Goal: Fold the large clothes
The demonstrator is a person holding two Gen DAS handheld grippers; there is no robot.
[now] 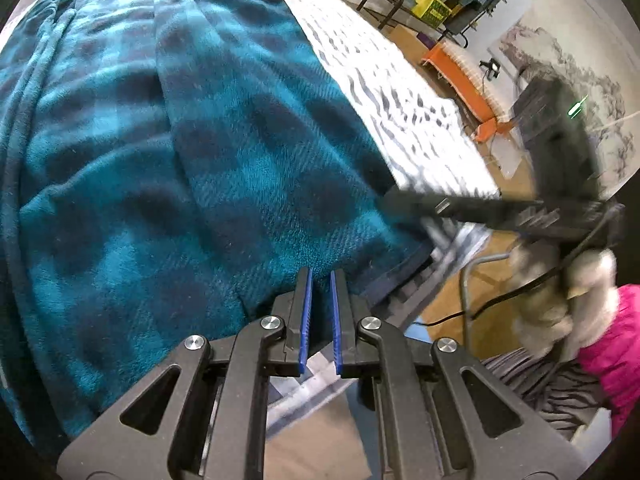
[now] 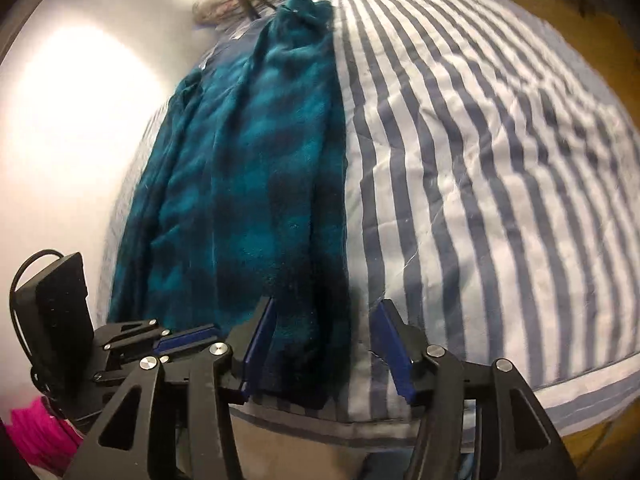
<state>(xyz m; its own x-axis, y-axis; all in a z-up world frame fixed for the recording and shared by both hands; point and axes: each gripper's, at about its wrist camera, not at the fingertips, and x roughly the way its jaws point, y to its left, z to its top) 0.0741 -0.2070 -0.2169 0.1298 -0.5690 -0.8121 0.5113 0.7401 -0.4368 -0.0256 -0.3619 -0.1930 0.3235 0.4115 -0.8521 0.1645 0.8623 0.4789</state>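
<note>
Teal plaid fleece (image 2: 248, 184) lies folded lengthwise on striped bedding (image 2: 480, 160). Left gripper (image 1: 320, 280) nearly closed, empty; right gripper (image 2: 324, 328) wide, straddling hem. Risk: pinching only the top layer, unfolding stack.

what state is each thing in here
teal plaid fleece garment: folded into a long strip, lying on the bed
blue-and-white striped quilt: spread flat, wrinkled
left gripper: fingers nearly closed, gripping nothing
right gripper: fingers open, straddling the garment's near edge
</note>
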